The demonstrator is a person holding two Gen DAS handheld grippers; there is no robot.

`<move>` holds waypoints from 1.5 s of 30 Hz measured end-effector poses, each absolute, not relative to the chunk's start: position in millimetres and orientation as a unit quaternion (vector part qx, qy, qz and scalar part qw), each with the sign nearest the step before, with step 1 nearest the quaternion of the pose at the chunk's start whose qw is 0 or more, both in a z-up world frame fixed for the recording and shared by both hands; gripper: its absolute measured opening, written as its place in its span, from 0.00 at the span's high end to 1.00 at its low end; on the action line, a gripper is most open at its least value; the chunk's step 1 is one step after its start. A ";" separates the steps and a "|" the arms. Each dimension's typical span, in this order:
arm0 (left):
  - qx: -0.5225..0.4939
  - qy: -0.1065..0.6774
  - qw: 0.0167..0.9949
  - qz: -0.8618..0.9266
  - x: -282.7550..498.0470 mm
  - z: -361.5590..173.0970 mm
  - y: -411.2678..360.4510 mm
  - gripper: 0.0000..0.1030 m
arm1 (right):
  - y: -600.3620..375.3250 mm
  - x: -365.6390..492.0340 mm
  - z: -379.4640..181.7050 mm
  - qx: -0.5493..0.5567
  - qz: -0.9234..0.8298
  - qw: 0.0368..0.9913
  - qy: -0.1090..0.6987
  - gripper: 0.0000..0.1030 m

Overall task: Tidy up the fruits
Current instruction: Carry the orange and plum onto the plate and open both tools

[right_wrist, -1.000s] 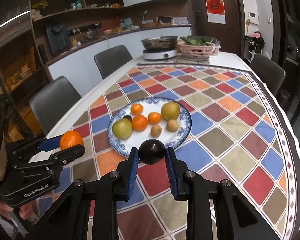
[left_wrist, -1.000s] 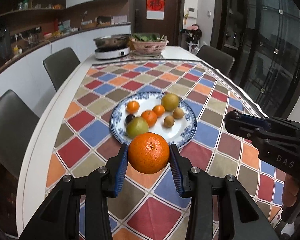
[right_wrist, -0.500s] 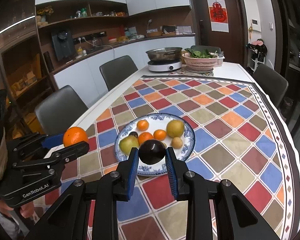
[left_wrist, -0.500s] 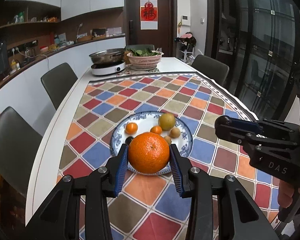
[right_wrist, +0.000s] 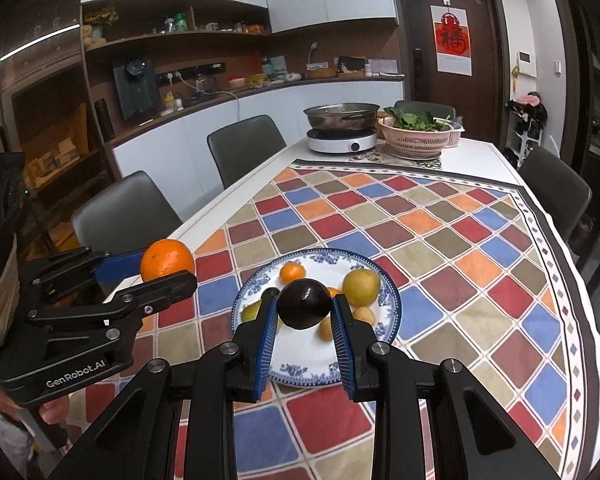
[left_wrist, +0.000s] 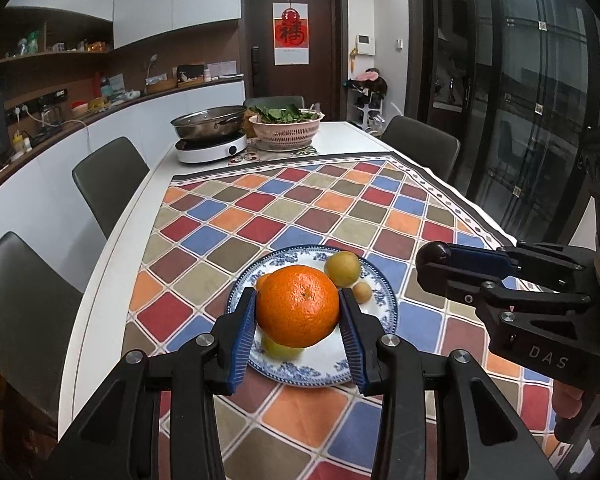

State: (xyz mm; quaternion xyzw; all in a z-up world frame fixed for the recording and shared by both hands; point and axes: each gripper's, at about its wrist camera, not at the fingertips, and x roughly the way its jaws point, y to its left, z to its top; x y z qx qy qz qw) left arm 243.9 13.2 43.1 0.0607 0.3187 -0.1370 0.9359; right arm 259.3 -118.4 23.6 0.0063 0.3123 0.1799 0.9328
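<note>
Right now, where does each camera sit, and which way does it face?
Left wrist: on the left gripper, facing along its jaws at the orange over the plate; right gripper visible.
Right wrist: on the right gripper, facing the dark fruit; left gripper visible.
Shared: plate, tablecloth, pan, door.

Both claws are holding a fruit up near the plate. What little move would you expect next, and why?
Probably lowering the left gripper toward the plate to set its orange down. The orange is clamped between the blue pads and hangs in front of the plate, which already holds several fruits. The right gripper holds a dark fruit the same way, so that would likely follow.
</note>
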 end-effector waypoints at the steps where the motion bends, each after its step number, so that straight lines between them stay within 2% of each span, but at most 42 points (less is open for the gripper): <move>1: 0.063 0.320 0.935 -0.136 248.1 41.8 13.3 0.61 | -117.3 262.6 22.7 0.005 0.180 0.932 0.313 0.72; 30: 0.110 0.386 0.901 -0.164 358.9 -20.6 21.3 0.61 | -85.3 384.7 -35.0 -0.046 0.202 0.902 0.379 0.72; 45: 0.143 0.419 0.870 -0.218 388.8 -50.3 -1.2 0.61 | -83.9 408.3 -54.6 -0.080 0.218 0.884 0.406 0.71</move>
